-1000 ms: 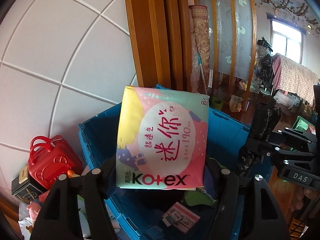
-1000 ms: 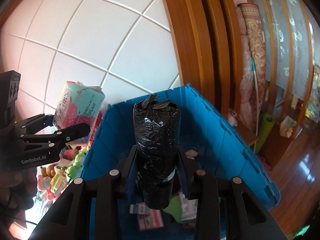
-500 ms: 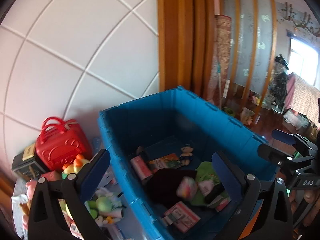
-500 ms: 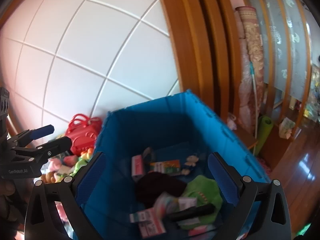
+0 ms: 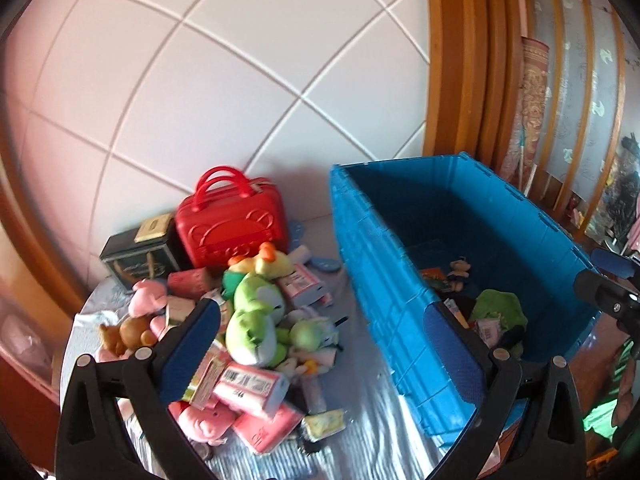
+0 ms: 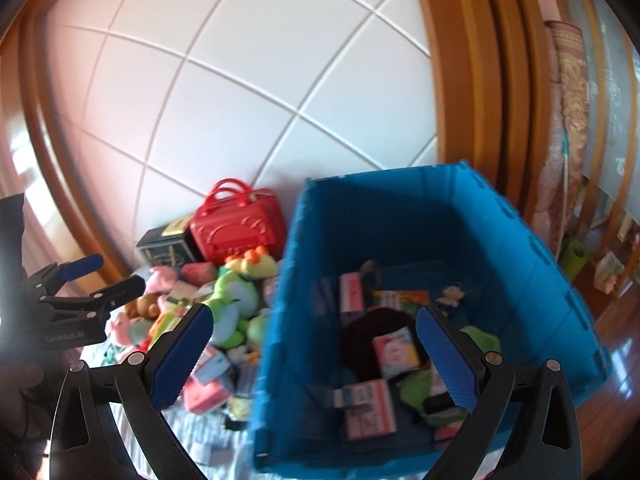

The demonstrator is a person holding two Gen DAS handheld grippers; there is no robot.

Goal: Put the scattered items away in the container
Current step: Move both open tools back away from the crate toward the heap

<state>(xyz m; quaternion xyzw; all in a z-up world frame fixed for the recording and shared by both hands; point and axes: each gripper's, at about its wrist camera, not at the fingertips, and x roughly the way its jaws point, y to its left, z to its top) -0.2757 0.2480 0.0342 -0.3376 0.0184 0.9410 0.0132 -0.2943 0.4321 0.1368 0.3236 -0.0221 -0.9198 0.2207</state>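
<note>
A blue plastic crate [image 5: 384,280] stands at the right of the table; it also shows in the right wrist view [image 6: 280,320], holding packets, a green cloth and a dark item. A heap of scattered items lies to its left: a green plush [image 5: 256,320], pink packets [image 5: 252,388], a pink plush [image 5: 148,296] and a red case [image 5: 236,220]. My left gripper [image 5: 320,352] is open and empty over the gap between the heap and the crate. My right gripper [image 6: 312,356] is open and empty above the crate's near left wall.
A dark tin box [image 5: 136,256] stands beside the red case against the white tiled wall [image 5: 240,80]. A wooden door frame [image 5: 460,60] rises behind the crate. The table has a silvery cover [image 5: 368,432].
Both grippers opened and dropped their loads, the pad packet and the black roll, into the crate. Both then swung left, bringing the heap of items into view.
</note>
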